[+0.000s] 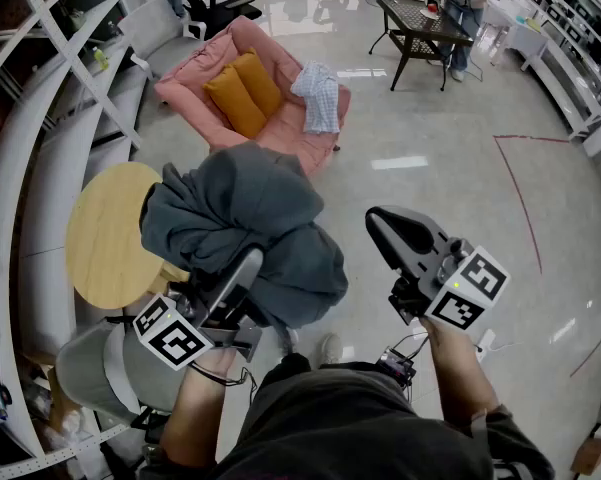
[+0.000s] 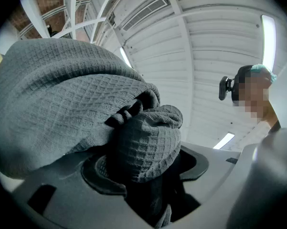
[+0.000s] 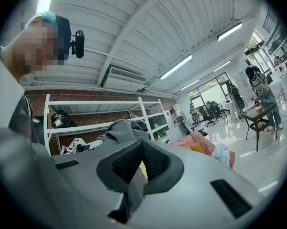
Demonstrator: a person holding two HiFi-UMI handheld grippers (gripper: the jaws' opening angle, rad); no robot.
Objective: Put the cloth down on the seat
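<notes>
A big grey waffle-knit cloth point(image 1: 240, 223) hangs bunched in the air in front of me, with my left gripper point(image 1: 245, 268) shut on its lower folds. In the left gripper view the cloth point(image 2: 62, 104) fills the space between the jaws and hides the left gripper's point(image 2: 143, 166) tips. My right gripper point(image 1: 395, 230) is held up to the right of the bundle, apart from it, shut and empty. Its black pads point(image 3: 129, 163) meet at the tips. A pink sofa point(image 1: 280, 133) with two yellow cushions point(image 1: 242, 93) stands on the floor beyond the cloth.
A light checked cloth point(image 1: 318, 96) lies over the sofa's right arm. A round yellow table point(image 1: 100, 233) is at my left, with a grey chair point(image 1: 85, 368) below it. White shelving point(image 1: 50, 118) runs along the left. A dark table point(image 1: 420, 28) and a standing person point(image 1: 462, 13) are far back.
</notes>
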